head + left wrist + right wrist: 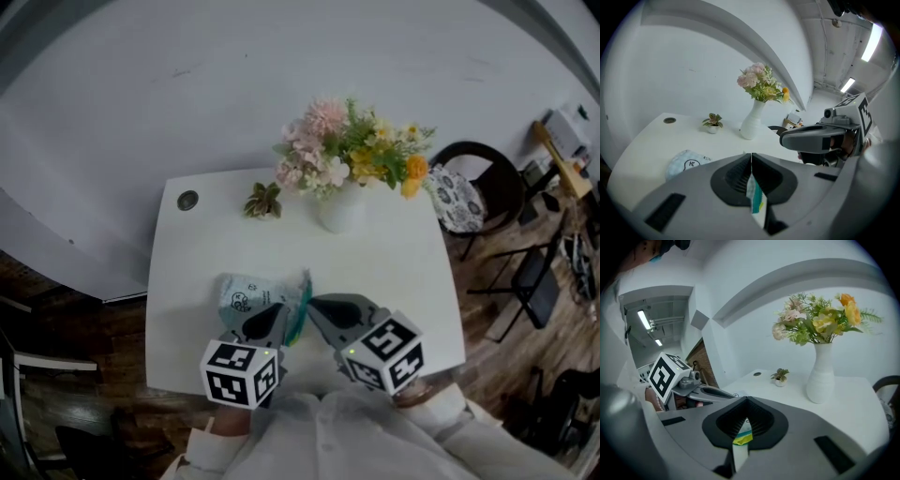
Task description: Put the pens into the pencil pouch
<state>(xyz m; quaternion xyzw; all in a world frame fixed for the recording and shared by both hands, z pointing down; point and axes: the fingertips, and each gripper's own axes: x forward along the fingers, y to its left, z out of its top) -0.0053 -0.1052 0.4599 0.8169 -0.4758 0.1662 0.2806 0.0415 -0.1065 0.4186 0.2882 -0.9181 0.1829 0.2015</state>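
A pale blue and white pencil pouch (246,293) lies near the table's front edge, its teal-edged side (302,305) lifted between the two grippers. My left gripper (281,319) is shut on a thin teal and white piece (755,199) that looks like this edge; the pouch body (686,164) spreads to its left. My right gripper (315,306) is shut on a white, yellow and teal strip (742,439), apparently the same edge. The two grippers meet tip to tip. I see no pens in any view.
A white vase of flowers (341,208) stands at the back of the white table (403,272), with a small potted plant (263,201) to its left and a round cable port (187,200) at the back left corner. Chairs (473,192) stand to the right.
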